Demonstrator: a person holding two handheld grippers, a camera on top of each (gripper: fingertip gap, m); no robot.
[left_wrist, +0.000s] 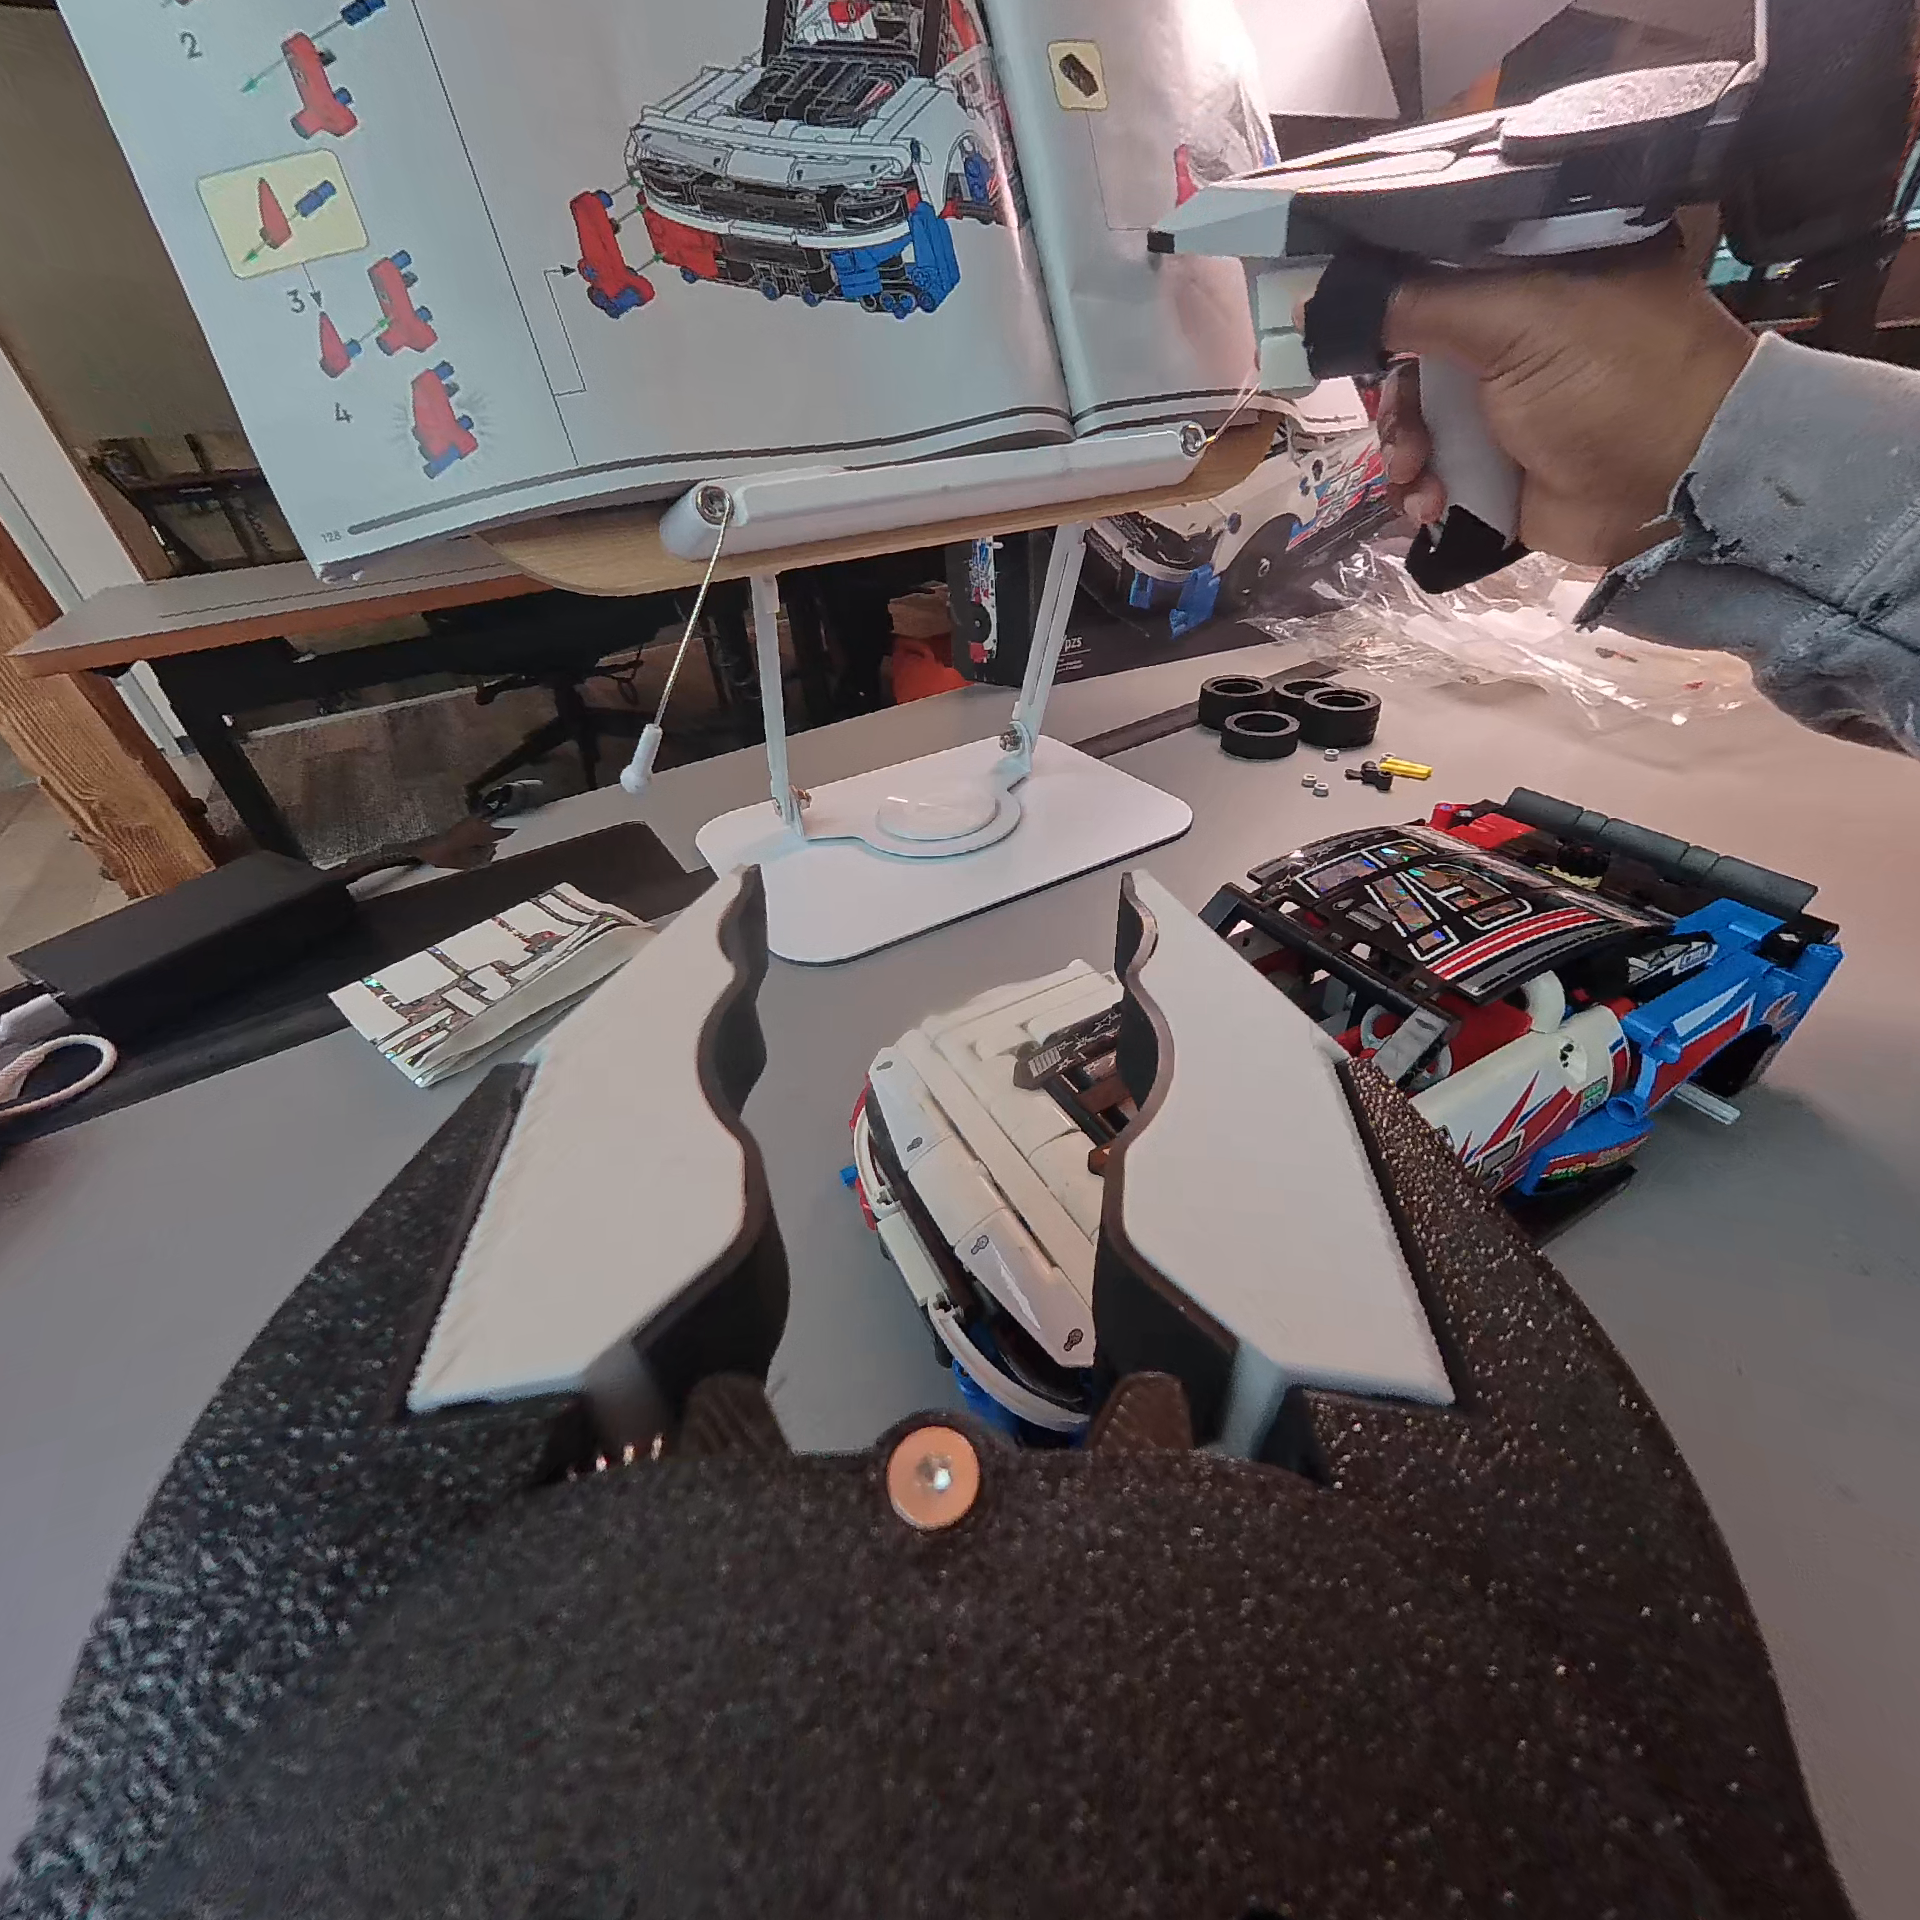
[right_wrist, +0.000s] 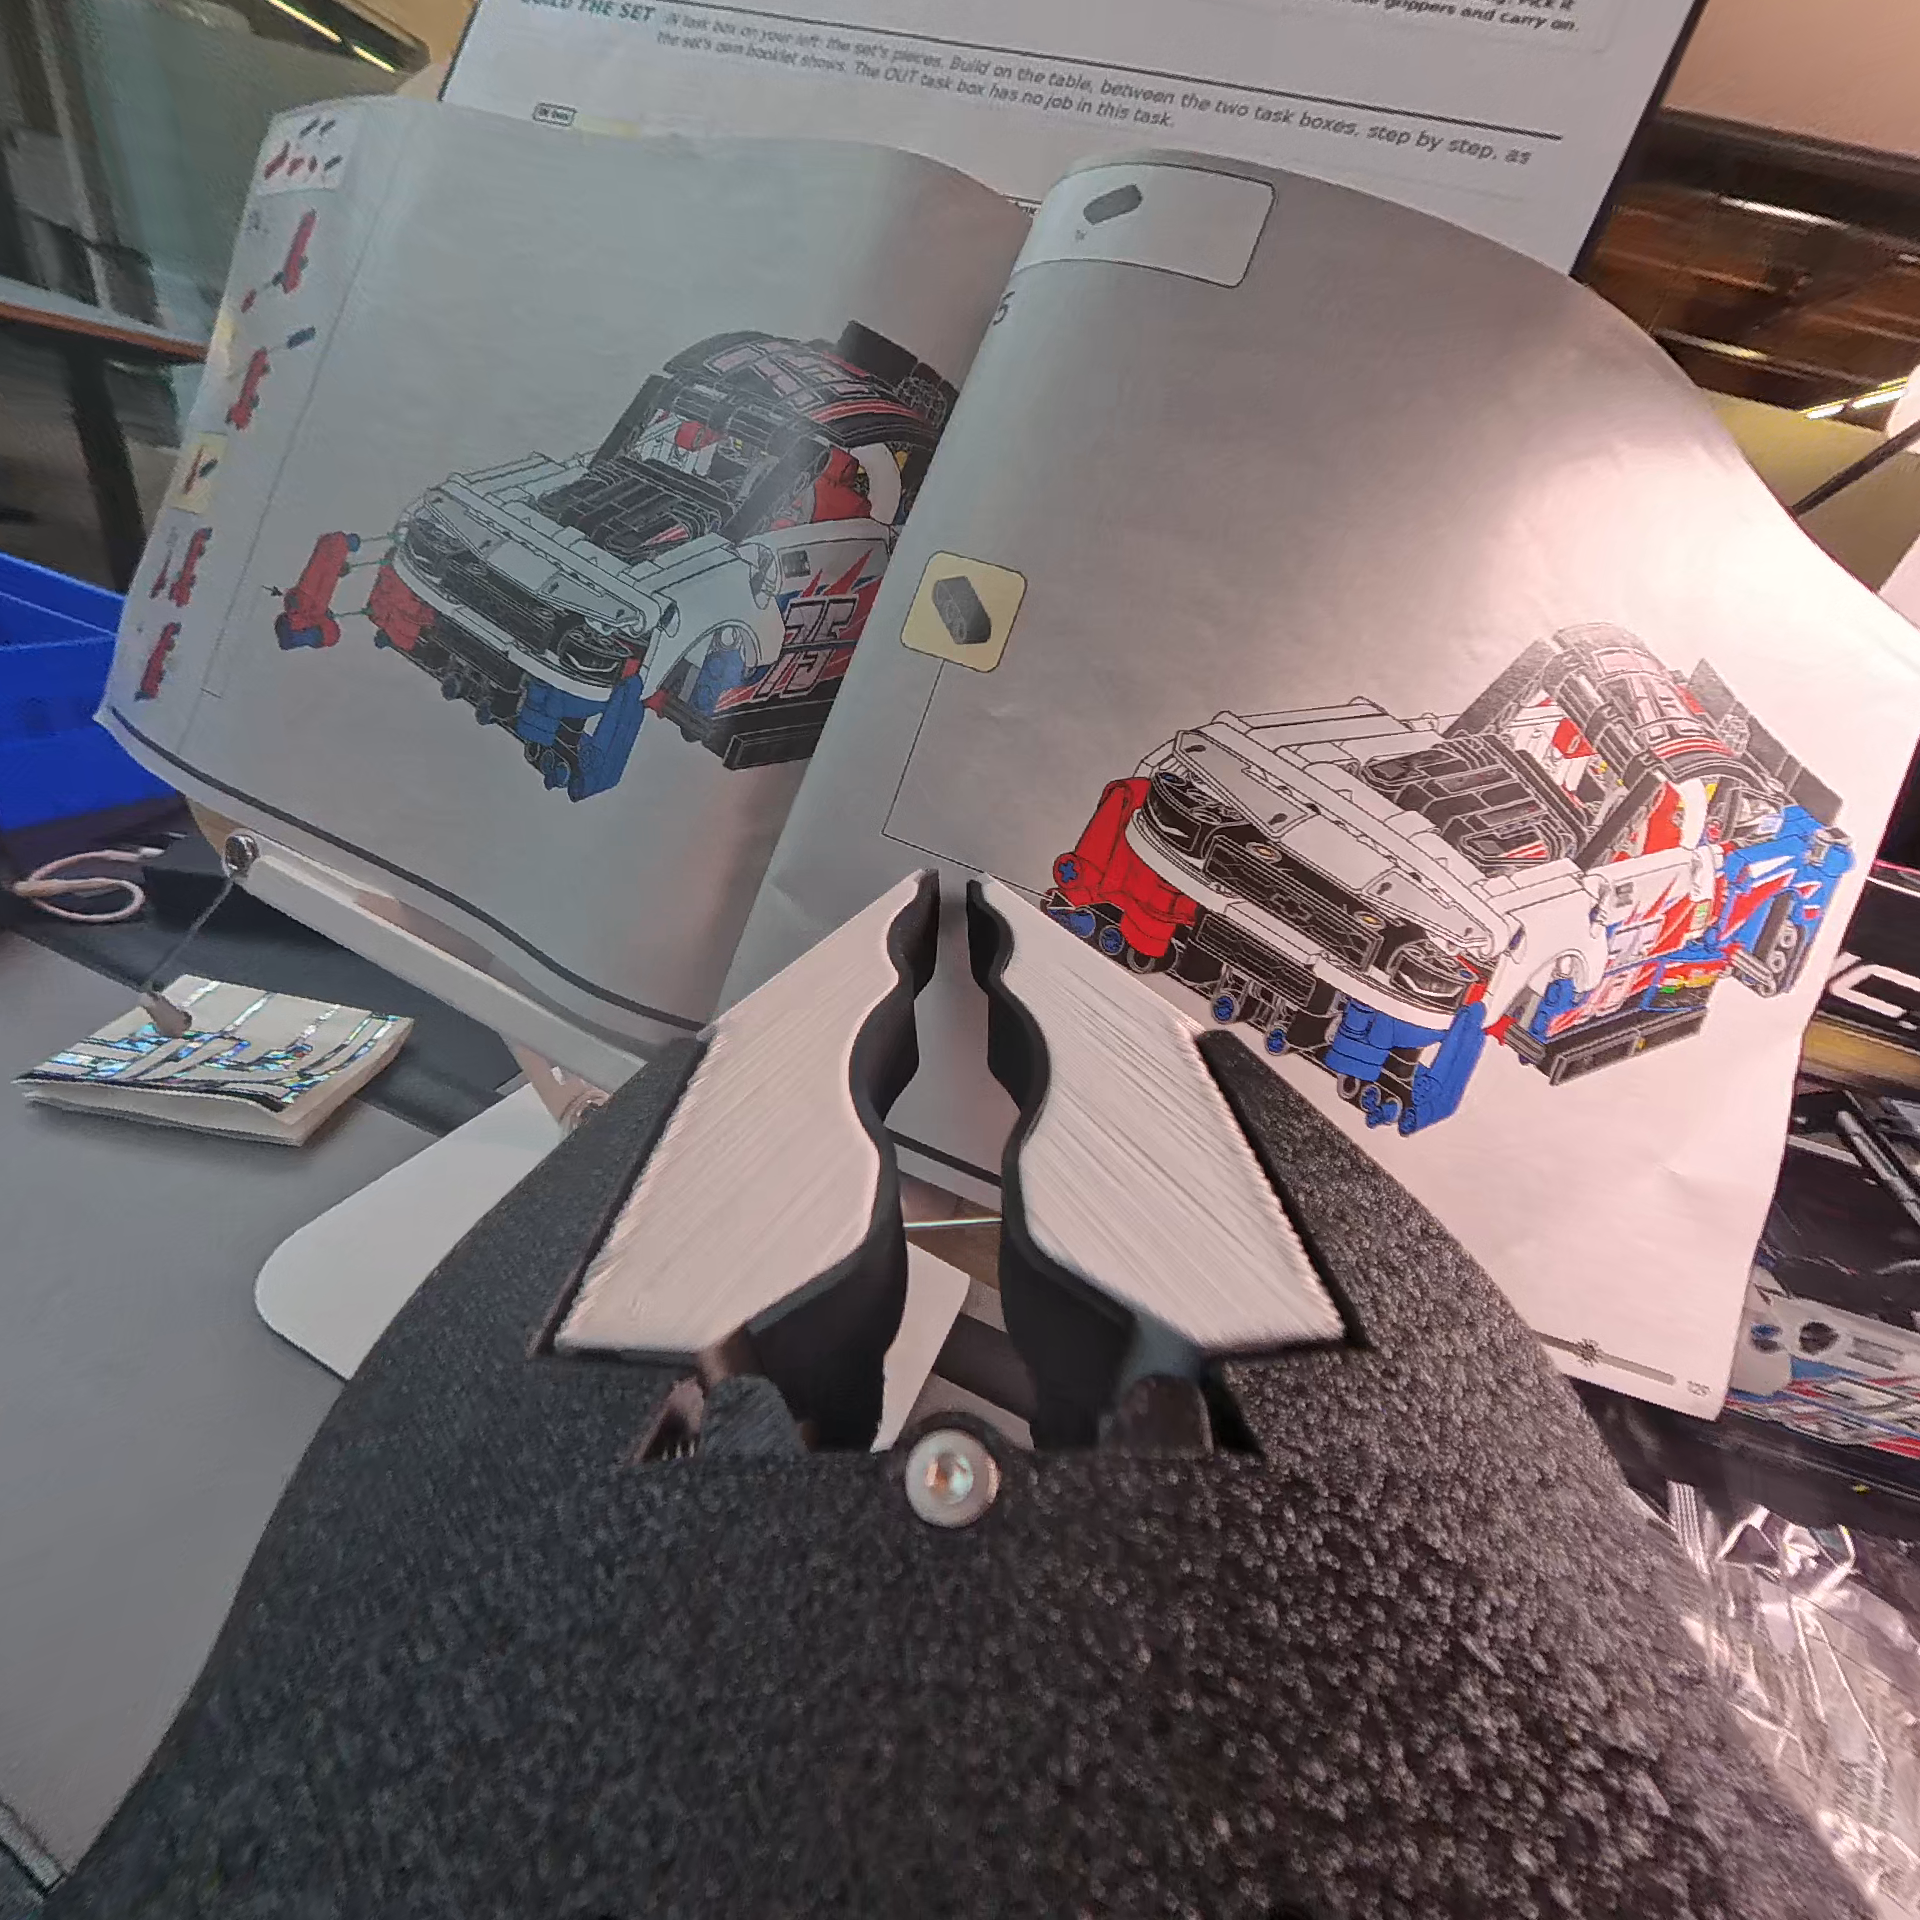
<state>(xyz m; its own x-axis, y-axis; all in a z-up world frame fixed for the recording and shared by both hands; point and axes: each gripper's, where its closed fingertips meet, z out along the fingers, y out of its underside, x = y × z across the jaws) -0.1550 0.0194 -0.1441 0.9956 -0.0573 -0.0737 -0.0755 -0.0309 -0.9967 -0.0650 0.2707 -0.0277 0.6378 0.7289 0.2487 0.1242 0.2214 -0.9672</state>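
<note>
My left gripper (left_wrist: 940, 904) is open, low over the grey table (left_wrist: 312, 1195). Its fingers stand either side of a white brick-built car nose section (left_wrist: 987, 1164) lying on the table; the right finger is close against it and the left finger stands apart. My right gripper (right_wrist: 951, 894) has its jaws almost together with nothing seen between them. Its tips are at the lifted, curling right-hand page of an open instruction booklet (right_wrist: 1351, 499). In the left wrist view a hand holds the right gripper (left_wrist: 1158, 244) against the booklet (left_wrist: 727, 260).
The booklet rests on a white stand (left_wrist: 1091, 831). A partly built red, white and blue car body (left_wrist: 1507, 997) lies right of the nose section. Behind are black tyres (left_wrist: 1288, 712), small loose parts (left_wrist: 1382, 771), a plastic bag (left_wrist: 1455, 623). A sticker sheet (left_wrist: 488, 977) lies at the left.
</note>
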